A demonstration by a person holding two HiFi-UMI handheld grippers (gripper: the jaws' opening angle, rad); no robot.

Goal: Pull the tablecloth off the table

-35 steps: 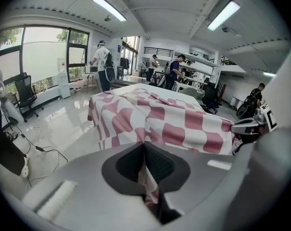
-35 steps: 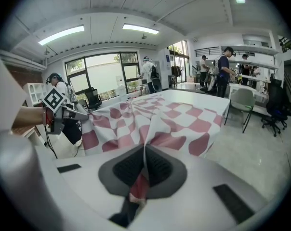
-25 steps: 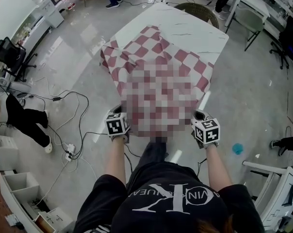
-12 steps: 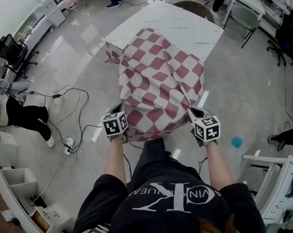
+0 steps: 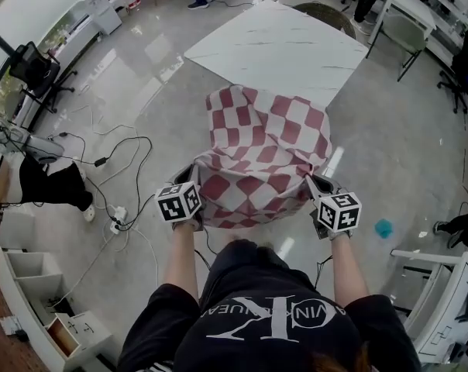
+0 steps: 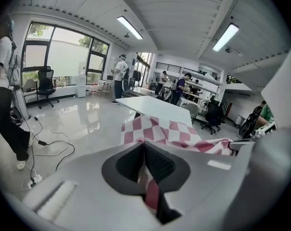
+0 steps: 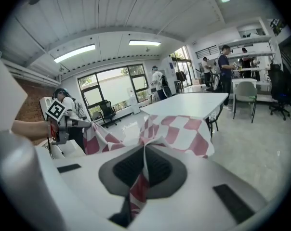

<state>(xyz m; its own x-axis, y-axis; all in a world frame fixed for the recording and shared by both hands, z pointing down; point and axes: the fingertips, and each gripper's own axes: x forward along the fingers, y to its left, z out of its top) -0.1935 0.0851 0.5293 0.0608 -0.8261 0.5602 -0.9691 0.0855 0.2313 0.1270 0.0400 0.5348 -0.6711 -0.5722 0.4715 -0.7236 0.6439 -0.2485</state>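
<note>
We've got one corner of the red-and-white checkered tablecloth [image 5: 261, 149] in each hand. The left gripper [image 5: 189, 175] and right gripper [image 5: 316, 181] are both clamped tight on the near hem, with fabric pinched flat between the jaws. Holding the corners apart keeps the cloth spread, so it slides as one sheet instead of bunching. Most of it hangs between us and the white table [image 5: 280, 41], and only the far end rests on the table's near edge. We reckon it's nearly off. Watch the cables [image 5: 118, 157] on the floor to our left if stepping back.
</note>
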